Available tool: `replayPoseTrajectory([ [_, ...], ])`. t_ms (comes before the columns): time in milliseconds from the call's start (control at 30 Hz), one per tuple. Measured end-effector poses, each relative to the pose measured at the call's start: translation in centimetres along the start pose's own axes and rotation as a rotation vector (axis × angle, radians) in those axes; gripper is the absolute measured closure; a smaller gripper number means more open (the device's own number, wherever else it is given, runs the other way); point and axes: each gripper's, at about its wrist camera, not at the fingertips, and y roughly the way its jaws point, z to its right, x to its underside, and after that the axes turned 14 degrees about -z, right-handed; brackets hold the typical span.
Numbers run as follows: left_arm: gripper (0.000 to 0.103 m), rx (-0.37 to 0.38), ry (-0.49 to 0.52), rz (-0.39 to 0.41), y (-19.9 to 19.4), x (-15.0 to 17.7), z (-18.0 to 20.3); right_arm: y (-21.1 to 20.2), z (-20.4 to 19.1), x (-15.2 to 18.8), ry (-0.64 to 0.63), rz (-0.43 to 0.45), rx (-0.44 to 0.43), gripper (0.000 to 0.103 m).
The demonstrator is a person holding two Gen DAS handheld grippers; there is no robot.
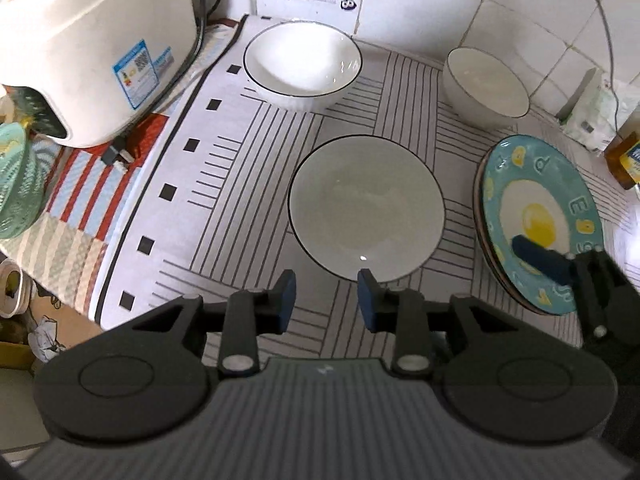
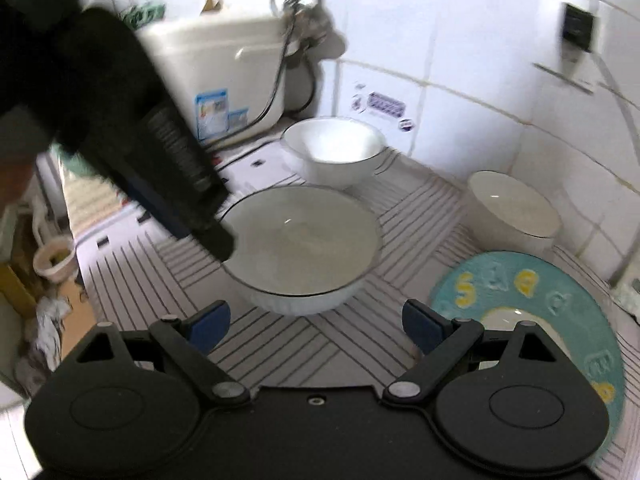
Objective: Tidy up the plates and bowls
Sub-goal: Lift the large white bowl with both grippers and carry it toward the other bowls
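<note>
A wide white bowl with a dark rim (image 1: 366, 212) (image 2: 300, 244) sits mid-mat. My left gripper (image 1: 326, 300) hovers just in front of it, open by a narrow gap with nothing between its blue pads. A second white bowl (image 1: 302, 64) (image 2: 334, 148) stands at the back, and a third (image 1: 486, 84) (image 2: 512, 208) at the back right. Teal egg-pattern plates (image 1: 540, 220) (image 2: 532, 300) are stacked at the right. My right gripper (image 2: 316, 328) is wide open and empty above the mat, beside the plates. One of its fingers (image 1: 536, 258) shows over the top plate.
A white rice cooker (image 1: 92, 40) with its cable stands at the back left, and a green basket (image 1: 16, 184) at the far left. An oil bottle (image 1: 624, 160) and a bag stand by the tiled wall at the right. The striped mat (image 1: 224, 184) ends at the left over a drop.
</note>
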Motion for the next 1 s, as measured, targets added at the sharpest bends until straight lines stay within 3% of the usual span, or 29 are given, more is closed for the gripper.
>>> replayPoseTrajectory([
  [267,0.064,-0.008,0.033,0.05,-3.1,1.4,2.0,-5.1,4.6,0.8,0.111,0.091,-0.028,0.013],
  [567,0.061,-0.01,0.011,0.111,-5.4,0.3,5.4,-8.7,11.4,1.3,0.273,0.202,-0.095,0.022],
  [633,0.053,-0.008,0.003,0.128,-5.9,-0.2,6.4,-8.9,12.9,1.2,0.293,0.216,-0.094,0.022],
  [833,0.043,0.013,-0.034,0.184,-5.9,-2.2,8.9,-8.1,16.5,0.8,0.307,0.254,-0.076,0.021],
  [933,0.042,0.043,-0.084,0.203,-4.6,-3.5,9.6,-6.4,18.1,0.9,0.343,0.26,-0.076,0.022],
  [1000,0.042,0.07,-0.125,0.211,-3.6,-4.6,10.0,-4.9,18.9,0.6,0.376,0.259,-0.079,0.027],
])
